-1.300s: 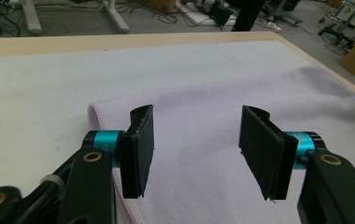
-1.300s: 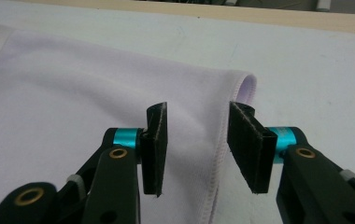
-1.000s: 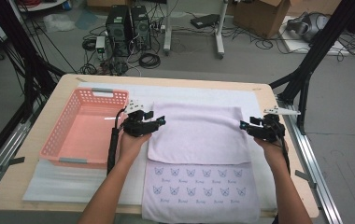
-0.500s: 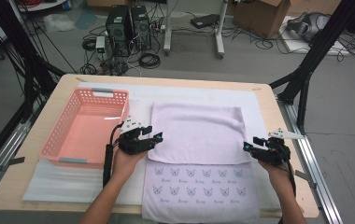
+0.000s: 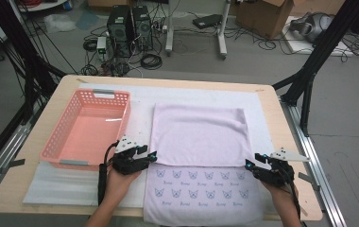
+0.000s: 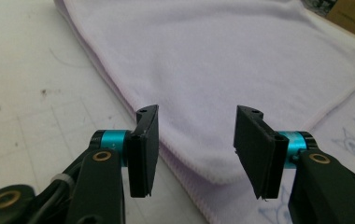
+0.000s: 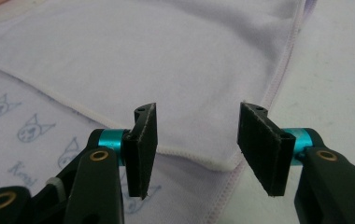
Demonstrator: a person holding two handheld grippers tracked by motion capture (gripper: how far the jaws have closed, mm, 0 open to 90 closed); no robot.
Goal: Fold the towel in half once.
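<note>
A pink plastic basket (image 5: 85, 127) is seen at the left of the wooden table (image 5: 281, 113), kept clear of the work beside it. Next, the left gripper (image 5: 150, 155) is lowered at the near left corner of a folded lilac towel (image 5: 199, 135). Its jaws have just been closing, yet the pads (image 6: 144, 149) are held apart, straddling the corner without pressing it. The towel is spread flat mid-table, its upper layer folded back so that a printed strip (small cat faces) (image 5: 201, 189) is left exposed nearest the person. At the right, the right gripper (image 5: 252, 164) is set at the near right corner, its jaws likewise closing but not yet gripping, apparently so both corners can be taken together.
</note>
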